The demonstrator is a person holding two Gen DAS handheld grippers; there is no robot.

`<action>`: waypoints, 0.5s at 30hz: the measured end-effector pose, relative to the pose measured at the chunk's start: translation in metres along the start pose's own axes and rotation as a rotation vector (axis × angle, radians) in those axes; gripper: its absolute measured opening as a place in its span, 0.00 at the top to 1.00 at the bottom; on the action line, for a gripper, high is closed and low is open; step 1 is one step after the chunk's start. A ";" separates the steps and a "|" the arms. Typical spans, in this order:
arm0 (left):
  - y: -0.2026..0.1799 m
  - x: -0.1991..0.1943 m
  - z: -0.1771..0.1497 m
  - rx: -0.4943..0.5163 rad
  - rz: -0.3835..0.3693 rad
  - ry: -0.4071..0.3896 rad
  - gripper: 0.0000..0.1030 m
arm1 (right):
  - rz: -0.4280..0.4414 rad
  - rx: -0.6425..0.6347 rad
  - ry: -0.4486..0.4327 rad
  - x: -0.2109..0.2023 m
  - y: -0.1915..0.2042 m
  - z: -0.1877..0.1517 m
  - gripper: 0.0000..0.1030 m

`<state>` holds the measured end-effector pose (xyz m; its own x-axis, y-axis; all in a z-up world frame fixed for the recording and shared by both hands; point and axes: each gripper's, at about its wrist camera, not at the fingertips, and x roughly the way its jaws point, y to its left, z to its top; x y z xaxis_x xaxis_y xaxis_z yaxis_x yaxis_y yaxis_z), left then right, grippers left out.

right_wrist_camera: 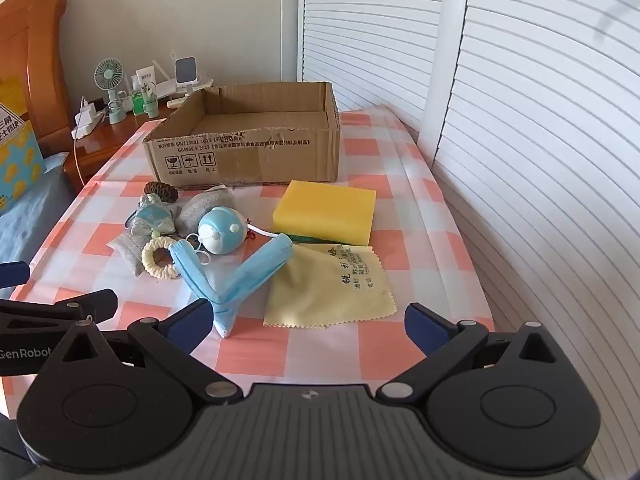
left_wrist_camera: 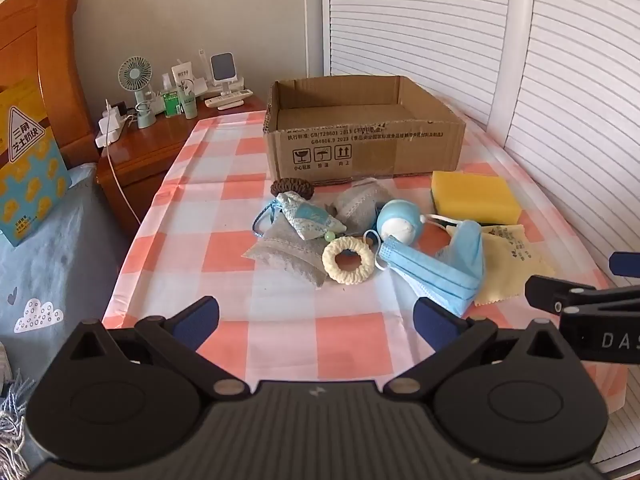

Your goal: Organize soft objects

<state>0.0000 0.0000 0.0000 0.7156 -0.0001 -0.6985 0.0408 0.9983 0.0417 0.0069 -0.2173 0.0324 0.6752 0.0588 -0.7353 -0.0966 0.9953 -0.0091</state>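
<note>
Soft things lie in a heap on the checked tablecloth (left_wrist_camera: 280, 320): a yellow sponge (left_wrist_camera: 474, 197) (right_wrist_camera: 326, 212), a pale yellow cloth (left_wrist_camera: 512, 264) (right_wrist_camera: 332, 284), a blue face mask (left_wrist_camera: 440, 268) (right_wrist_camera: 236, 276), a blue-white ball (left_wrist_camera: 400, 222) (right_wrist_camera: 222, 230), a cream ring (left_wrist_camera: 347, 260) (right_wrist_camera: 160, 258), grey pouches (left_wrist_camera: 288, 256) and a brown scrunchie (left_wrist_camera: 292, 187). Behind them stands an empty cardboard box (left_wrist_camera: 360, 148) (right_wrist_camera: 248, 152). My left gripper (left_wrist_camera: 316, 318) hangs open before the heap. My right gripper (right_wrist_camera: 308, 322) hangs open over the mask's tip and the cloth's near edge, holding nothing.
White louvred doors (right_wrist_camera: 520, 120) close off the right side. A wooden nightstand (left_wrist_camera: 160, 136) at the back left carries a small fan (left_wrist_camera: 136, 80), bottles and chargers. A bed with blue bedding (left_wrist_camera: 52, 248) and a yellow box (left_wrist_camera: 28, 160) lies left of the table.
</note>
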 end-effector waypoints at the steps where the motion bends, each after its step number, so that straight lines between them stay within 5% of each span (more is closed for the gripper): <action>1: 0.000 0.000 0.000 -0.005 -0.002 0.001 0.00 | -0.001 0.002 0.000 0.000 0.000 -0.001 0.00; 15: 0.001 -0.001 0.000 -0.019 -0.012 0.009 0.00 | 0.005 -0.010 0.000 -0.004 0.005 0.000 0.00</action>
<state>-0.0006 0.0013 0.0009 0.7092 -0.0113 -0.7049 0.0355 0.9992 0.0197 0.0036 -0.2129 0.0351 0.6745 0.0641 -0.7355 -0.1077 0.9941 -0.0121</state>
